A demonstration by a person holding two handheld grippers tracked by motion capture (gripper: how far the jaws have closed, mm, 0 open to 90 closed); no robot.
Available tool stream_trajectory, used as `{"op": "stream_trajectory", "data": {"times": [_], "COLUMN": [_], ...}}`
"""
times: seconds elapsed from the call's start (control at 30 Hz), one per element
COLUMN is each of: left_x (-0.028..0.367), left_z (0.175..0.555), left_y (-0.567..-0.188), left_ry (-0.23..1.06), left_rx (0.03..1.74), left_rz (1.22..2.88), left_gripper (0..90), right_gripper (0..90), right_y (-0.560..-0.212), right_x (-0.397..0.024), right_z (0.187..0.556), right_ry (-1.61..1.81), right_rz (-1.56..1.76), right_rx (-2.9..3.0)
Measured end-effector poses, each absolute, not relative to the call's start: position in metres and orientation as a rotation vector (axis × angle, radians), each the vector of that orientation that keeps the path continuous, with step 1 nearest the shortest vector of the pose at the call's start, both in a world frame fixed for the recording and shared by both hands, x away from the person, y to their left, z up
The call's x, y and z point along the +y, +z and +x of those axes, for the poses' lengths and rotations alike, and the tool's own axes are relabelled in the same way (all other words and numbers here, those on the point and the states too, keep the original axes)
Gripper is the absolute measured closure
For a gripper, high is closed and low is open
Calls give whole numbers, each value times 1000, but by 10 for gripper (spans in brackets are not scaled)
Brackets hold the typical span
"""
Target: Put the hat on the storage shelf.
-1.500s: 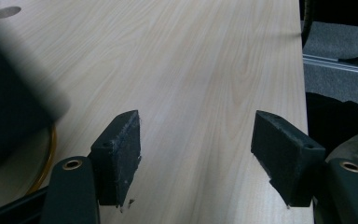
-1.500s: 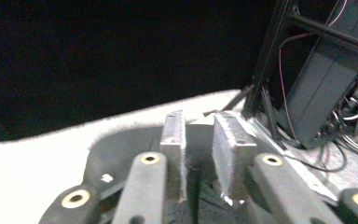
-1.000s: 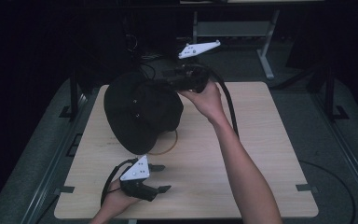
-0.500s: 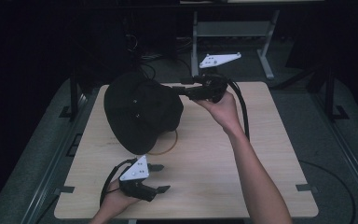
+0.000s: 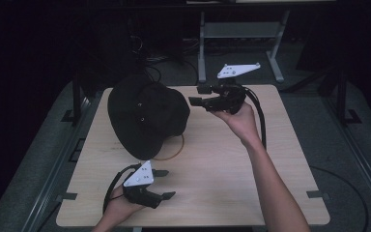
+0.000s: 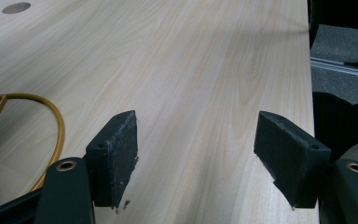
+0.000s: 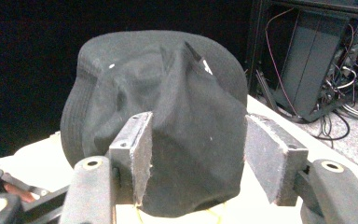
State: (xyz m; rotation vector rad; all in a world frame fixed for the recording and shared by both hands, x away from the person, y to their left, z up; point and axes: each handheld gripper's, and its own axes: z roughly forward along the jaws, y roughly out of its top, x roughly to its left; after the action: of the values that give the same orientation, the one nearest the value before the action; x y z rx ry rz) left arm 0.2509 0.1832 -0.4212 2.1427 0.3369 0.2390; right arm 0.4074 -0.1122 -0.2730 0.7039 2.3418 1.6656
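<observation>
A black bucket hat [image 5: 145,116] stands propped over a thin gold wire stand [image 5: 171,150] on the left half of the wooden table [image 5: 270,183]. My right gripper [image 5: 195,95] hovers just right of the hat, open, jaws pointing at it with a small gap. In the right gripper view the hat [image 7: 168,130] sits beyond the open jaws, apart from them. My left gripper [image 5: 166,183] rests open near the table's front edge, below the hat. The left gripper view has the gold wire [image 6: 51,121] curving at the left and bare wood between the jaws.
Dark floor, cables and a metal frame [image 5: 241,34] lie behind the table. A black equipment case with wires [image 7: 307,70] stands beyond the table's far edge. The table's right half [image 5: 280,145] is bare wood.
My right gripper has drawn back to the right, away from the hat, and now stands open with a gap to it. The hat and the left gripper have not moved.
</observation>
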Motion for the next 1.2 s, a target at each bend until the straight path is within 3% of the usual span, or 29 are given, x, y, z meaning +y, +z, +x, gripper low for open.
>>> {"op": "stream_trajectory", "data": {"times": [0.63, 1.2], "left_x": [184, 182], "left_z": [251, 252], "left_y": [-422, -422], "left_ry": [234, 224], "left_rx": [348, 375], "left_rz": [2149, 2154], "left_gripper": [284, 212], "right_gripper": [364, 316], "right_y": [-298, -323], "right_x": [-144, -180], "right_z": [395, 380], "right_ry": [1658, 1640], "right_rz": [790, 886], "right_rx": [2318, 2308]}}
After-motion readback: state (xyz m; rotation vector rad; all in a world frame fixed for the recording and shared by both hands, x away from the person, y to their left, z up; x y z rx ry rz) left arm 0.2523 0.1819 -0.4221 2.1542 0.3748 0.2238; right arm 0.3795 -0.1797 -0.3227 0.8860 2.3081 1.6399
